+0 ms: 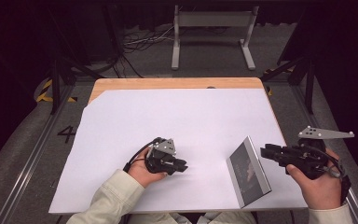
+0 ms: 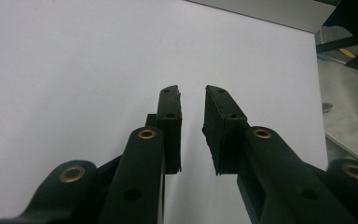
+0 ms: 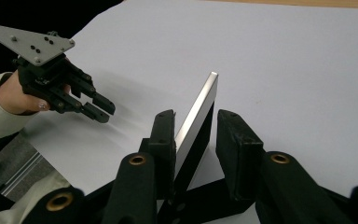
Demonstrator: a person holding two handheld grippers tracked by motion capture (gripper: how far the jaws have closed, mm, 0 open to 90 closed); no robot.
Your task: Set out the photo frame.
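Frame's [image 3: 200, 116] lower end behind right claw [image 3: 193, 140]

Under my claw lies a big white sheet [image 1: 177, 126] that covers nearly all of the wooden table [image 1: 168, 83], leaving only a strip of bare wood along the far edge and the far left corner. Beyond my table a grey metal stand [image 1: 213, 32] sits on the dark floor, with loose cables [image 1: 142, 42] lying just to its left. Yellow-and-black tape [image 1: 44, 91] marks the floor off the table's far left corner.

Pale cream sleeves [image 1: 109, 198]; black jaws with brass rivets [image 2: 147, 134], grey three-cornered plates [image 1: 325, 134].
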